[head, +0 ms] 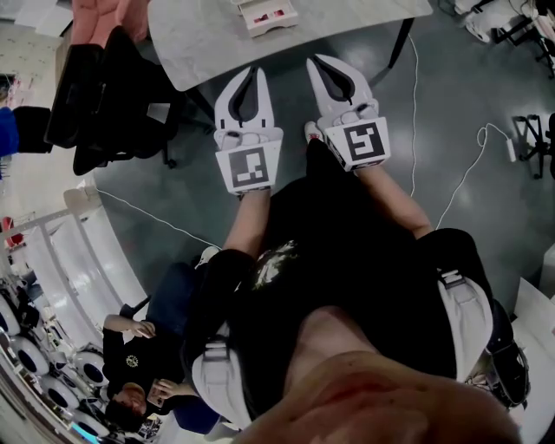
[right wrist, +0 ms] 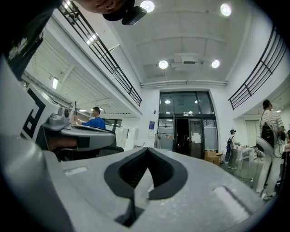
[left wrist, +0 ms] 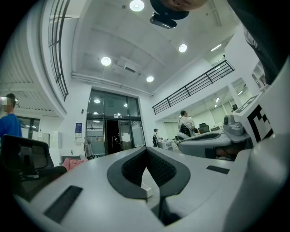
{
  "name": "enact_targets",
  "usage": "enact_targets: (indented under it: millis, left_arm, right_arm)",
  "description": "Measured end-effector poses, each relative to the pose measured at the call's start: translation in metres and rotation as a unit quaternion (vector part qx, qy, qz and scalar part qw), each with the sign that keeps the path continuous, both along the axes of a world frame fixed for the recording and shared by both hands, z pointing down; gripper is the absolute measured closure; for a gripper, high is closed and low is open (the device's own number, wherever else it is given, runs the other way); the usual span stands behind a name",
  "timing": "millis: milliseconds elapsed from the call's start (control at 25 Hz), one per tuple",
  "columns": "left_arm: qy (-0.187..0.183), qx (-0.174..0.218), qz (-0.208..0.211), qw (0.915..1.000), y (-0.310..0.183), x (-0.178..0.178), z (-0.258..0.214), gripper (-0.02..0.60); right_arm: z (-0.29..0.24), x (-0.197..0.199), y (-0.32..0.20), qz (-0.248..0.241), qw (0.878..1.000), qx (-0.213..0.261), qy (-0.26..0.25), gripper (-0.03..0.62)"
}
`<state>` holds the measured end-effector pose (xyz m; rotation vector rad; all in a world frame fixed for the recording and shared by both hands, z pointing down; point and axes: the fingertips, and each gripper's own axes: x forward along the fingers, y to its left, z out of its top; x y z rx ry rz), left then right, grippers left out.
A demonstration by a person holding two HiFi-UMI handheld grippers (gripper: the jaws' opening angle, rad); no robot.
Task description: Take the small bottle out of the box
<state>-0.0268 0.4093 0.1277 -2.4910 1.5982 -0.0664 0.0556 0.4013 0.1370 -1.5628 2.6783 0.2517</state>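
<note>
1. Small bottle: it cannot be picked out in any view. By my reading it sits in the white open-topped cardboard box [head: 265,16] at the top edge of the head view, where only pink and red shapes show inside.
2. That box rests on the pale grey table [head: 208,43], past its near edge.
3. The white left gripper [head: 245,69] has its jaws pressed together with nothing between them, as its own view [left wrist: 146,148] confirms.
4. The white right gripper [head: 322,62] is likewise closed and empty [right wrist: 147,149].
5. Both grippers hang short of the table, pointing level, so neither gripper view shows the box.
6. The box lies straight ahead, between the two grippers' lines and closer to the left one's, so the left looks marginally better placed.
7. The bottle's long axis cannot be told from here.
</note>
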Motion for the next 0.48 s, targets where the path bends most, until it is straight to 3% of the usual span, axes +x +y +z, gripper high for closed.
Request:
enact_targets:
  millis: [480]
  left_arm:
    - [0.000, -0.005, -0.011, 0.9999, -0.066, -0.001, -0.008, 0.575]
  right_arm:
    - [-0.004, -0.002, -0.071, -0.015, 1.000, -0.005, -0.007, 0.599]
